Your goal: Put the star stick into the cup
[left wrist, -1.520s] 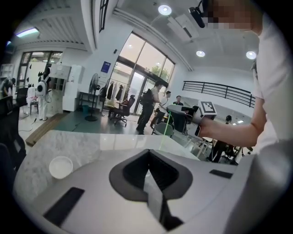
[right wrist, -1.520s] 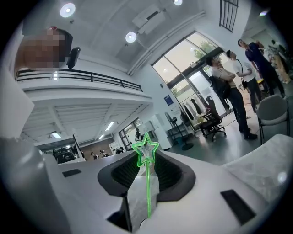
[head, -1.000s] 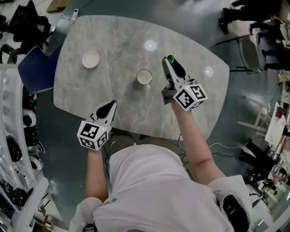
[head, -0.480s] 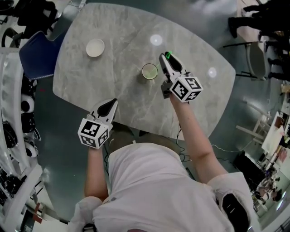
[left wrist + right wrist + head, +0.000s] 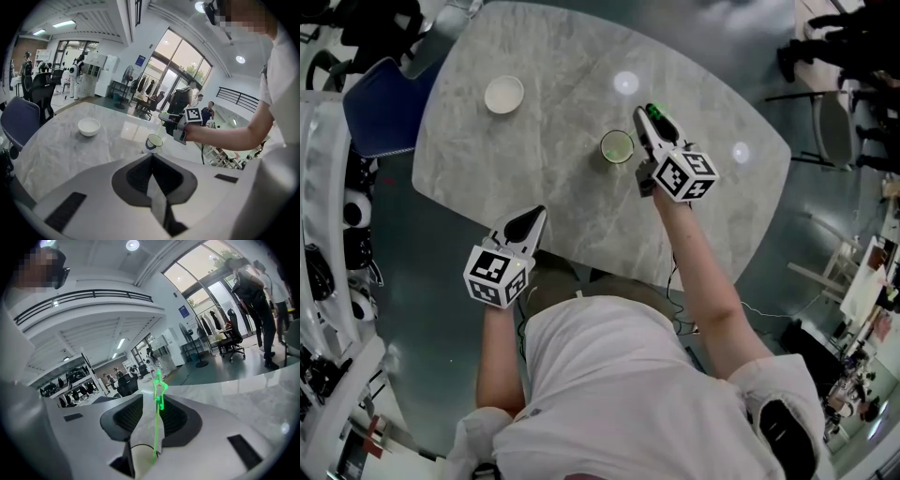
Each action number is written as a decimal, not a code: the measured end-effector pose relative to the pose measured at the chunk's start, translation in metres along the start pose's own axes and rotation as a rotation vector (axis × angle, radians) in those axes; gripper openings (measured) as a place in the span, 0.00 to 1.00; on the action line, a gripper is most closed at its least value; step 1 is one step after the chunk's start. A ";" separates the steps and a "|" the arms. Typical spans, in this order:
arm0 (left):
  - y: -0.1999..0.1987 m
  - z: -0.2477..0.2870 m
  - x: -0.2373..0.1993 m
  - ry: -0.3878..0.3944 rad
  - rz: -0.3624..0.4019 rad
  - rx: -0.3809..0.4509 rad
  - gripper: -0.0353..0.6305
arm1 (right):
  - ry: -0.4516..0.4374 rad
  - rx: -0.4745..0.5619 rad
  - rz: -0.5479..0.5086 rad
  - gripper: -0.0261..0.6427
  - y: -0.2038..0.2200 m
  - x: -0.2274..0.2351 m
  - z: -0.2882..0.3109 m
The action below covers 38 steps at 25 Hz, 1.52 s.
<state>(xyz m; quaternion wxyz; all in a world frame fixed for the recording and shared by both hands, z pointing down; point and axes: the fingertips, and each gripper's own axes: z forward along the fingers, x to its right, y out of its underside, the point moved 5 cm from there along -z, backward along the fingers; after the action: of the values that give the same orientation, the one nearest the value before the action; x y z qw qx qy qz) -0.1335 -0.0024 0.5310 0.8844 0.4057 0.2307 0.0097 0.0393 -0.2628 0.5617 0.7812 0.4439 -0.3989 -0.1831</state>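
My right gripper (image 5: 649,120) hovers just right of the green-lined paper cup (image 5: 617,147) in the middle of the grey marble table (image 5: 553,202). It is shut on the green star stick (image 5: 653,113). In the right gripper view the stick (image 5: 155,427) stands upright between the jaws of that gripper (image 5: 153,397), star end up. A pale round shape low between the jaws may be the cup's rim. My left gripper (image 5: 530,221) rests shut and empty at the table's near edge. Its own view shows its tips (image 5: 151,155), the cup (image 5: 153,142) and the right gripper (image 5: 165,117) beyond.
A white bowl (image 5: 504,95) sits on the table's far left, also in the left gripper view as a bowl (image 5: 89,126). A blue chair (image 5: 380,105) stands off the table's left corner. Racks line the left side, and office chairs and people stand at the far right.
My right gripper has carried the star stick left, closer to the cup. The left gripper has stayed at the near edge.
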 end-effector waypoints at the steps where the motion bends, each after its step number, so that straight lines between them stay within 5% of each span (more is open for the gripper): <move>1: 0.000 0.000 -0.001 -0.001 -0.001 0.000 0.06 | -0.003 -0.005 0.003 0.21 0.002 0.000 0.002; 8: -0.003 -0.002 -0.008 -0.001 0.004 0.005 0.06 | 0.015 -0.043 0.024 0.36 0.011 0.003 0.003; 18: -0.011 0.000 -0.010 0.042 0.027 0.004 0.06 | 0.037 -0.040 0.033 0.38 0.009 -0.004 -0.008; 28: -0.039 0.013 -0.001 0.125 0.096 0.019 0.06 | 0.087 -0.002 0.029 0.31 -0.007 -0.010 -0.047; 38: -0.074 0.034 0.026 0.242 0.175 0.053 0.06 | 0.137 0.059 -0.013 0.10 -0.027 -0.025 -0.110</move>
<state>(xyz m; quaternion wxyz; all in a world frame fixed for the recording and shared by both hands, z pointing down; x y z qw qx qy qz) -0.1086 -0.0707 0.4866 0.8349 0.4433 0.2995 0.1295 0.1122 -0.2018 0.4958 0.7920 0.4809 -0.3469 -0.1456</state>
